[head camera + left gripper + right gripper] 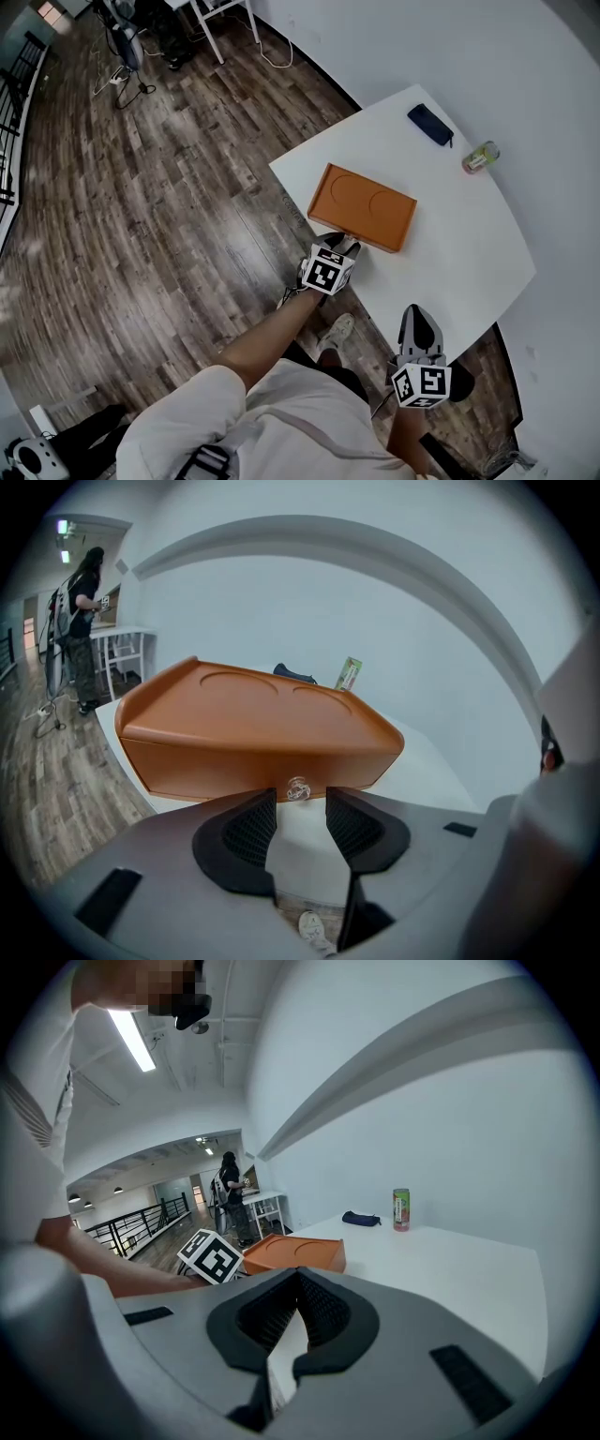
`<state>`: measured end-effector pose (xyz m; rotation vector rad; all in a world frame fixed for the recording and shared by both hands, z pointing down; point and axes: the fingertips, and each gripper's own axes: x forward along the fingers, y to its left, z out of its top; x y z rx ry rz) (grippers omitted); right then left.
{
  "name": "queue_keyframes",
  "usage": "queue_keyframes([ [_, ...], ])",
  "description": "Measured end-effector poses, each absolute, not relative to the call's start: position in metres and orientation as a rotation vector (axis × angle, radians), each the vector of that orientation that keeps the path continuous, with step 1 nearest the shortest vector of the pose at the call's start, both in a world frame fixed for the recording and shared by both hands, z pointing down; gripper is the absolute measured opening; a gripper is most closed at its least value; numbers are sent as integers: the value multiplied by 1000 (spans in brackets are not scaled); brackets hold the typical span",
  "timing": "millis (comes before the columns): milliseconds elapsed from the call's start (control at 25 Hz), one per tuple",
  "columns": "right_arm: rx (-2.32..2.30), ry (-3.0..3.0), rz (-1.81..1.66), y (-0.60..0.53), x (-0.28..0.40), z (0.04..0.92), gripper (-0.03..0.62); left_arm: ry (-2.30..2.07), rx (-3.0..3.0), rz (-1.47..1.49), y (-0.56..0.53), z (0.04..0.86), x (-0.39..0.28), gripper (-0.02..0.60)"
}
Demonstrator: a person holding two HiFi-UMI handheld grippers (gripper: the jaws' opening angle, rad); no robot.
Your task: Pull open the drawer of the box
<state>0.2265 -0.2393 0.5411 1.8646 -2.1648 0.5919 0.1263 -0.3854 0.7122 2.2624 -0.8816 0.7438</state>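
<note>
An orange box [363, 206] with two round dents in its lid lies on the white table [469, 244]. In the left gripper view its drawer front [253, 766] faces me, with a small clear knob [298, 787] at the lower middle. My left gripper [300, 797] is open, its fingertips on either side of the knob, and the pads do not press on it. In the head view the left gripper [337, 244] sits at the box's near side. My right gripper [418, 314] hovers over the table's near edge, shut and empty, with its jaws [298, 1277] meeting at the tips.
A dark blue pouch [430, 124] and a green can [480, 157] stand at the table's far side. The table's near edge runs just under the left gripper, with wood floor [141, 234] below. A person [82, 602] stands far off by another table.
</note>
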Motion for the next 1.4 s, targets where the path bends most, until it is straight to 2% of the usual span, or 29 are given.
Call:
queue_keyframes([
  [200, 1853, -2167, 600, -239, 226, 543, -2, -902, 2225, 734, -387, 714, 126, 165],
  [320, 1848, -2162, 607, -237, 228, 544, -2, -912, 2218, 749, -387, 714, 125, 107],
  [520, 1843, -2161, 607, -237, 229, 546, -2, -921, 2215, 737, -389, 713, 125, 101],
  [600, 1840, -2160, 609, -236, 230, 548, -2, -917, 2215, 740, -388, 714, 127, 80],
  [1400, 1790, -2203, 605, -235, 217, 551, -2, -912, 2187, 768, -338, 716, 110, 75],
])
